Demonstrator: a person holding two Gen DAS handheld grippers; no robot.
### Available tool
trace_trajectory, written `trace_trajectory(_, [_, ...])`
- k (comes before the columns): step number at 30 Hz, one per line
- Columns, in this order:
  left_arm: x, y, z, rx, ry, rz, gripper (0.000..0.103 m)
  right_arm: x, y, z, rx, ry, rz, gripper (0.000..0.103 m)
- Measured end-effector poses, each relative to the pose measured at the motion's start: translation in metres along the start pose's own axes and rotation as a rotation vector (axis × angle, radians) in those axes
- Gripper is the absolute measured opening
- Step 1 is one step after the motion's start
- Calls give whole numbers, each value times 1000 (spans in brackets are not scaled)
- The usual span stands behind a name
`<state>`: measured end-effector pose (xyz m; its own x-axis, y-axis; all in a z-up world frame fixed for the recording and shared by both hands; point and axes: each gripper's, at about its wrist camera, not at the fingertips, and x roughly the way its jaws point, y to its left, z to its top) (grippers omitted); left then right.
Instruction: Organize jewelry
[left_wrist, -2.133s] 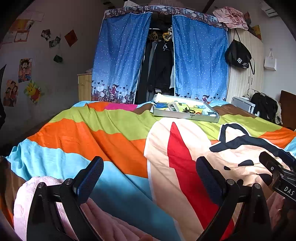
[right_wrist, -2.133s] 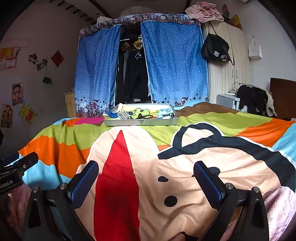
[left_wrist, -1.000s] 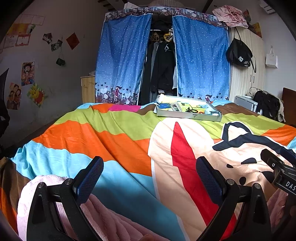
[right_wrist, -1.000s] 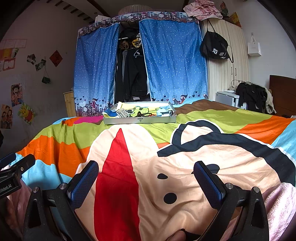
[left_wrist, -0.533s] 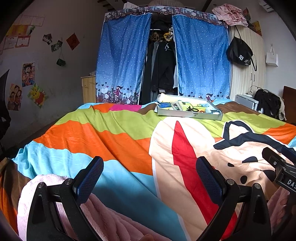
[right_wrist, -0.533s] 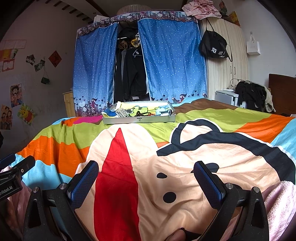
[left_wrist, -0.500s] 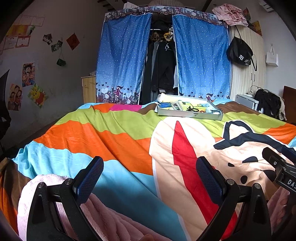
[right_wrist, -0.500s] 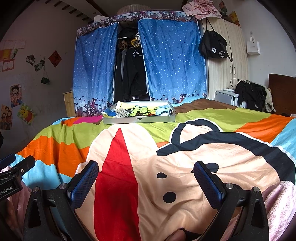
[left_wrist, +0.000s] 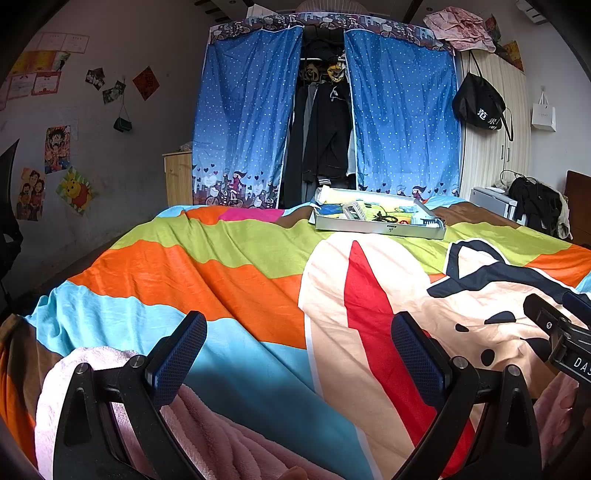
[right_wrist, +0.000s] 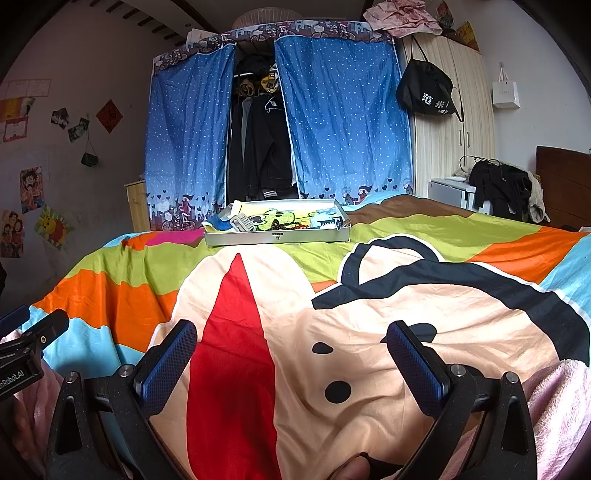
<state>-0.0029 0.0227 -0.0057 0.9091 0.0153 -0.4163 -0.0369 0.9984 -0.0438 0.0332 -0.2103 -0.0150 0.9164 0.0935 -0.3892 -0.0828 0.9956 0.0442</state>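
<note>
Colourful bedspread (right_wrist: 369, 314), far tray (right_wrist: 277, 236), both tongs (left_wrist: 299, 354) (right_wrist: 288, 354) agape

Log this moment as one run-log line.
left gripper: open, empty | right gripper: open, empty | tray: far across bed, untouched

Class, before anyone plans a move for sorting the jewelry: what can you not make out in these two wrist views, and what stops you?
- Items in the tray: too small and far, both views; its near wall hides the floor.
- Right gripper in the left wrist view: cut by the right edge.
- Left gripper in the right wrist view: cut by the left edge.
- Bed's far edge: hidden behind the tray.
</note>
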Motion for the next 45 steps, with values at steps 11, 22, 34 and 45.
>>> trace_trajectory(11, [0, 0, 0, 1, -1, -1, 98, -1, 0, 0, 0, 1, -1, 103])
trace_trajectory(22, [-1, 1, -1, 0, 2, -3, 98, -1, 0, 1, -1, 1, 0, 103])
trace_trajectory(34, [1, 3, -1, -8, 24, 54, 98, -2, -1, -2, 0, -4, 1, 103])
trace_trajectory(45, [3, 2, -2, -5, 25, 68, 98, -4, -2, -4, -4, 1, 3, 103])
